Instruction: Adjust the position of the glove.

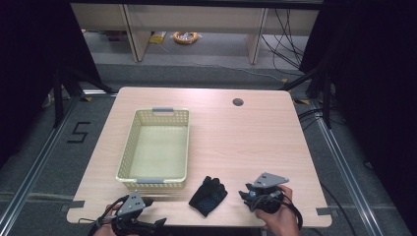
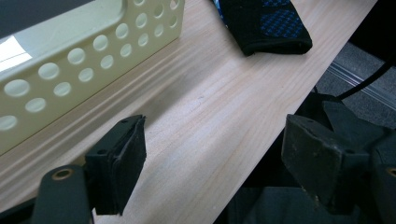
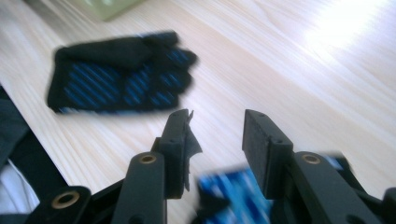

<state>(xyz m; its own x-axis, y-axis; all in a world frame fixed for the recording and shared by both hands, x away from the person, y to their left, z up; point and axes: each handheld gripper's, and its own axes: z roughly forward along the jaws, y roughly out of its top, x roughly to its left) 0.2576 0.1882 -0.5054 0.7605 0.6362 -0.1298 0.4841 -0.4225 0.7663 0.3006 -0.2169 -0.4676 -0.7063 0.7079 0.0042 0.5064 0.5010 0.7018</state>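
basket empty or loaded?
Empty: the basket shows a bare floor in the high view; the glove lies outside on the table.

Black-blue glove, flat, table's near edge

Table: pale wood-grain top, smooth, showing soft sheen under light. Basket: cream plastic, perforated walls, slightly glossy; grey plastic handles. Glove: black knit cloth, matt, carrying blue rubbery-looking grip pattern. Left gripper: matt black plastic jaws, pads looking rough, scuffed. Right gripper: same matt black; one pad's facing fraying at edge.
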